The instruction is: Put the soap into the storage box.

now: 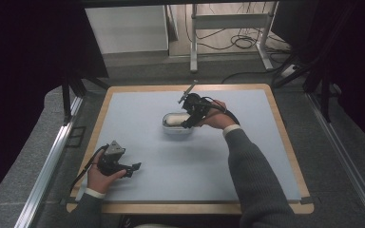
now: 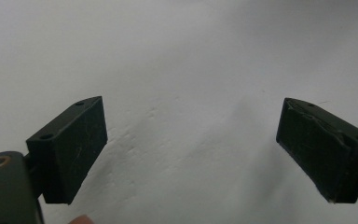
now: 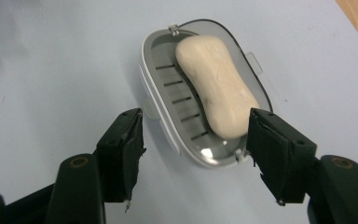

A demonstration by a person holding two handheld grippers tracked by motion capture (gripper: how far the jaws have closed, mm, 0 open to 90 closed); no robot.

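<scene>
Dim, dark-edged from above, with even overhead light on the desk (image 1: pixel 266 156). Soft shadows only. Washed-out, slightly blurred close-ups; faint glare on the soap dish (image 3: pixel 156 93) rim.

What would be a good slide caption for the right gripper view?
Open right gripper poised above a cream soap bar lying in a white, slotted soap dish on the pale blue mat.
</scene>
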